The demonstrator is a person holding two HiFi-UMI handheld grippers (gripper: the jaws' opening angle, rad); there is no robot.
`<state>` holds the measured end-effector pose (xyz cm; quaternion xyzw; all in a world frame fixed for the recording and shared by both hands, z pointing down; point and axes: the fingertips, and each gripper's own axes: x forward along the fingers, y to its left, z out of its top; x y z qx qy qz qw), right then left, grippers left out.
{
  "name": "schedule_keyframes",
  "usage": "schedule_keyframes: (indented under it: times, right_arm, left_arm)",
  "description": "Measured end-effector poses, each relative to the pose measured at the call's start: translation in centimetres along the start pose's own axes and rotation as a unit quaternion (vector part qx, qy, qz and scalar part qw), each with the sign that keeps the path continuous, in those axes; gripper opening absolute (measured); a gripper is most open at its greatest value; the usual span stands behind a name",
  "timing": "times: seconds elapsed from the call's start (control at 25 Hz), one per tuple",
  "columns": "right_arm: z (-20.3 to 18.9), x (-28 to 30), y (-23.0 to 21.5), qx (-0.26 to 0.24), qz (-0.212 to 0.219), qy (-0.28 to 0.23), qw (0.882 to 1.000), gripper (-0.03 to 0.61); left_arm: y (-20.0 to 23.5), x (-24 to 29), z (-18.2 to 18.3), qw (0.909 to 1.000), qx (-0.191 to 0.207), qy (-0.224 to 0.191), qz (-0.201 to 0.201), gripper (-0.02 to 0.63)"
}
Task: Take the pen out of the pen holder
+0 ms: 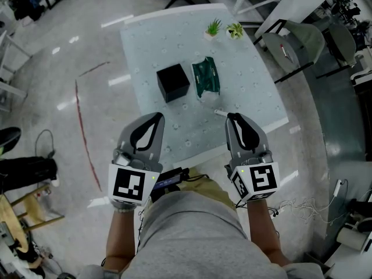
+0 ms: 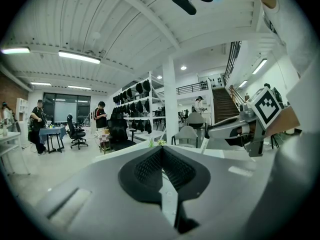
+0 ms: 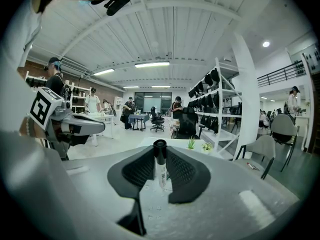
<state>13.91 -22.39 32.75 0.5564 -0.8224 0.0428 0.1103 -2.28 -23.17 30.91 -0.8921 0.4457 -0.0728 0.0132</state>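
Head view: black box-shaped pen holder [image 1: 173, 82] on our pale table [image 1: 250, 80], the white pen [image 1: 221, 114] well clear of it, poking from our right gripper [image 1: 232, 118] near the table's front edge, where a slip could send it off. Left gripper view: our left gripper [image 2: 162, 151], ribbed black pads meeting, empty. Right gripper view: pads clamp the smooth round black-capped pen, which may swivel if we slacken.

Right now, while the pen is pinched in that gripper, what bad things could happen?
The right hand-held gripper pinches the pen only near its jaw tips. The pen could slip, drop onto the table and maybe roll off. The pen also sticks out past the jaws, and the green packet and black pen holder sit just ahead. A careless swing forward might knock them.
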Motion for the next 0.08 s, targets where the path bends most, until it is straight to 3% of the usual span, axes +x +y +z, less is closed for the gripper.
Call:
schedule_keyframes:
  times: [0.08]
  right_arm:
    - [0.0, 0.09, 0.05, 0.0, 0.0, 0.0, 1.0, 0.074]
  left_arm:
    - [0.07, -0.01, -0.05, 1.0, -0.001, 0.0, 0.0, 0.015]
